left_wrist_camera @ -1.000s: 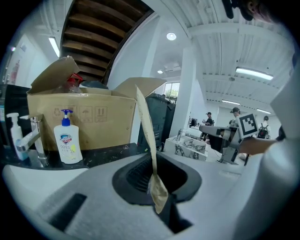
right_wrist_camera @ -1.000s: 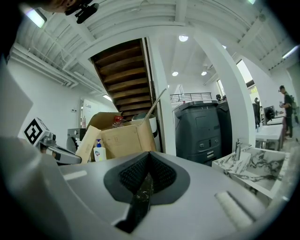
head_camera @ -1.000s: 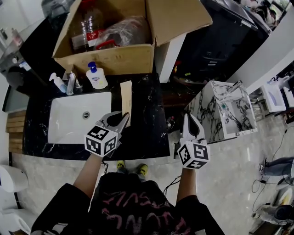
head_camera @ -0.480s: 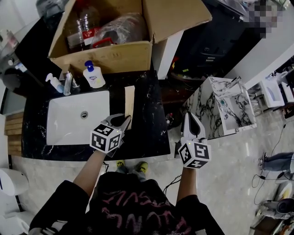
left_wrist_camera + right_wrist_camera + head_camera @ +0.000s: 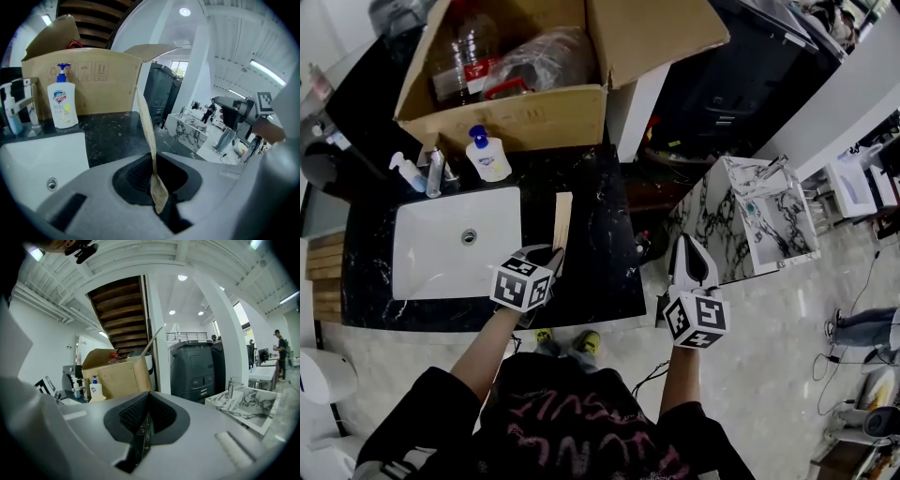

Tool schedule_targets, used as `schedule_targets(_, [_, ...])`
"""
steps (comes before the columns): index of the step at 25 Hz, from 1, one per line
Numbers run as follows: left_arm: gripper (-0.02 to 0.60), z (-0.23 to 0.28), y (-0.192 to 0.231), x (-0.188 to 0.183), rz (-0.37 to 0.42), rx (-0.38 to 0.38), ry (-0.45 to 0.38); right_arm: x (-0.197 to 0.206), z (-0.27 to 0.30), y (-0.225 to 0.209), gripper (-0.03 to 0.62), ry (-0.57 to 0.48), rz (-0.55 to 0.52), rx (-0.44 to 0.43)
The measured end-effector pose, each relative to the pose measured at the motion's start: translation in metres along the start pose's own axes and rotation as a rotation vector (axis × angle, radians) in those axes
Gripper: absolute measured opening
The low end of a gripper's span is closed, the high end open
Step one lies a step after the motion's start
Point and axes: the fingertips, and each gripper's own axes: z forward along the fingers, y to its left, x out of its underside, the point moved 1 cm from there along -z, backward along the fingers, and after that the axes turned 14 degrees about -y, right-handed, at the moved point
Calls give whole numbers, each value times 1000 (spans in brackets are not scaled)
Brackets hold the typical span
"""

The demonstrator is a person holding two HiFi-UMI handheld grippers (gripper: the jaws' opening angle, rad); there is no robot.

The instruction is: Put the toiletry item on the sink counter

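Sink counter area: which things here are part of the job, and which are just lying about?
Part of the job: thin tan packet, clamped in the left gripper; black sink counter.

Just lying about: soap pump bottle, small bottle, tap, cardboard box, white basin.

The head camera looks steeply down on the sink counter (image 5: 591, 272); both gripper cameras sit low, facing the far cardboard box (image 5: 93, 79) (shared by all three views).
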Motion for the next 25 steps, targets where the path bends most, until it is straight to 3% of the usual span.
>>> schedule_targets(17, [52, 10, 18, 15, -64, -35, 27, 14, -6, -3, 12, 41, -4, 18])
schedule_targets(25, [81, 12, 34, 27, -53, -73, 60, 18, -9, -5, 12, 54, -12, 26])
